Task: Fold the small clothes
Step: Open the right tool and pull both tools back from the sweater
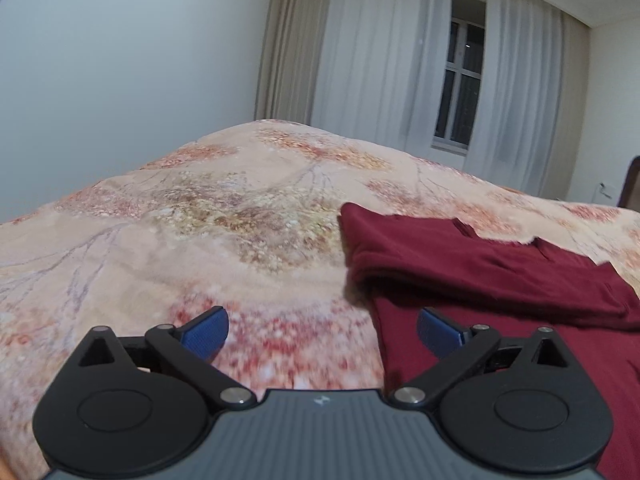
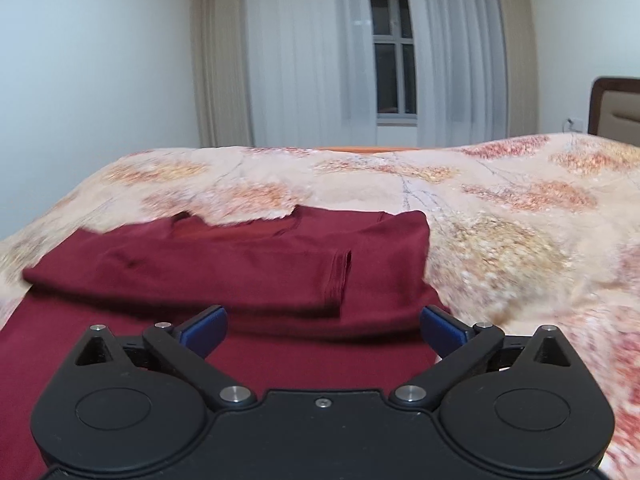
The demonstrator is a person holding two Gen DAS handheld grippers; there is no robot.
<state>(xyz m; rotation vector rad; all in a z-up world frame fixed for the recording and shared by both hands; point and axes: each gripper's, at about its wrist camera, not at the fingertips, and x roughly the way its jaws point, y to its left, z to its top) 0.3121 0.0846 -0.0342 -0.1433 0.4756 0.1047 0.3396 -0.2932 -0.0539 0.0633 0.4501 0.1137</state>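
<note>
both grippers wide, nothing gripped; dark red garment (image 2: 224, 264) lies partly folded on the floral bedspread (image 1: 200, 216).

left wrist view: left gripper (image 1: 322, 330) at lower centre, jaws spread wide, blue pads (image 1: 208, 330) clear of any cloth; the garment fills the lower right of the frame, its folded edge just beyond the right pad. right wrist view: right gripper (image 2: 322, 328) at lower centre, jaws spread wide over the garment, nothing between them; a sleeve is folded across the body at centre, cuff (image 2: 340, 276) right of centre. whether the right-hand pad touches the cloth edge cannot be told. curtains (image 2: 304, 52) and window (image 2: 394, 52) at upper centre.
</note>
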